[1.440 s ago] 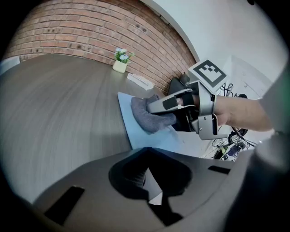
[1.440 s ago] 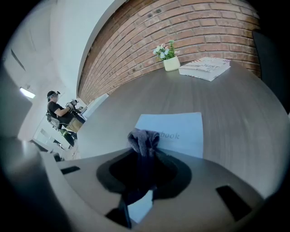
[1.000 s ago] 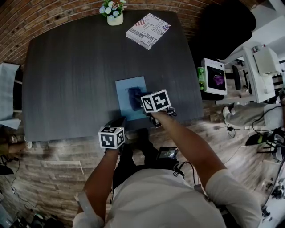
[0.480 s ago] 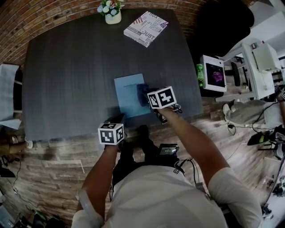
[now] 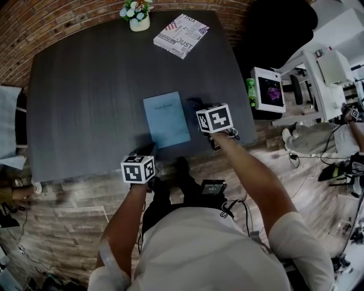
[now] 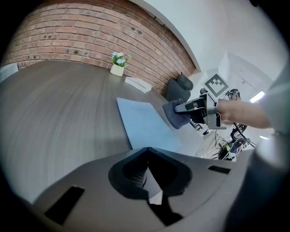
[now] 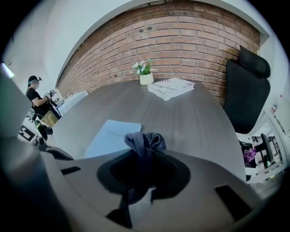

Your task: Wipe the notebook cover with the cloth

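Note:
A light blue notebook [image 5: 166, 119] lies flat on the dark table [image 5: 85, 85] near its front edge. My right gripper [image 5: 202, 111] is shut on a dark blue-grey cloth [image 5: 194, 104], just off the notebook's right edge. In the right gripper view the cloth [image 7: 144, 139] bunches out of the jaws, with the notebook [image 7: 111, 135] to its left. My left gripper [image 5: 149, 151] is shut and holds nothing, by the notebook's near left corner. The left gripper view shows the notebook [image 6: 145, 122] ahead and the cloth [image 6: 173, 115] in the right gripper [image 6: 177, 110].
A small white flower pot [image 5: 135, 14] and a printed magazine [image 5: 181, 35] sit at the table's far edge. A black office chair [image 5: 278, 28] stands at the far right. White equipment and cables crowd the floor at the right. A person [image 7: 38, 102] stands far left.
My right gripper has slid the cloth rightward, from the middle of the notebook cover to just past its right edge. The left gripper has hardly moved.

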Available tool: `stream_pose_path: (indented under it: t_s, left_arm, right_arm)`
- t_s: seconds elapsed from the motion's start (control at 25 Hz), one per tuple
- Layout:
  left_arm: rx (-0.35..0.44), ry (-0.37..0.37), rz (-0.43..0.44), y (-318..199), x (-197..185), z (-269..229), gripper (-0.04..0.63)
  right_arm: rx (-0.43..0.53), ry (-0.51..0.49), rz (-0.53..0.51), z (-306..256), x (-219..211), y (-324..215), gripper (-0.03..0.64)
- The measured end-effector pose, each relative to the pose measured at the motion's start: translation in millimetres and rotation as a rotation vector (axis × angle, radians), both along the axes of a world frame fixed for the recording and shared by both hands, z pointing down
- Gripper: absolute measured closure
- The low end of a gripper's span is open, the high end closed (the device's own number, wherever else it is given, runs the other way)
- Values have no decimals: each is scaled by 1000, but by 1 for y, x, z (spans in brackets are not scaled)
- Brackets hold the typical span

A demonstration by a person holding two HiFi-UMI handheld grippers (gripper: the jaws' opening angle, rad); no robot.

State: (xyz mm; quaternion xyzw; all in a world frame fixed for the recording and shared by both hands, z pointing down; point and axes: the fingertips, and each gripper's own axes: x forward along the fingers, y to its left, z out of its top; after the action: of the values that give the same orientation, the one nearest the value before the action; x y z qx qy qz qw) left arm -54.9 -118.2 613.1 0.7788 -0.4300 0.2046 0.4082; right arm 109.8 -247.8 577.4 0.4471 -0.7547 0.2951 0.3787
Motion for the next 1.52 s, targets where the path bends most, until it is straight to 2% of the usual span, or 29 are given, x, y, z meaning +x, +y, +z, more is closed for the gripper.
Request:
stream_pose_path:
  t_s: [0.48, 0.84, 1.24, 1.52]
  left_arm:
    - [30, 39, -10, 16, -24, -20, 586]
    - [19, 53, 9, 34, -29, -23, 586]
    - [-39, 71, 48, 56, -23, -11, 586]
    - [-119, 78, 86, 57, -11, 9, 586]
  right_arm:
    - [-9, -91, 4, -15, -39, 31, 529]
    - [-77, -175, -62, -6, -99, 68, 529]
    - [-176, -289, -150, 7, -165, 101, 529]
    - [-216, -251, -118, 32, -152, 99, 528]
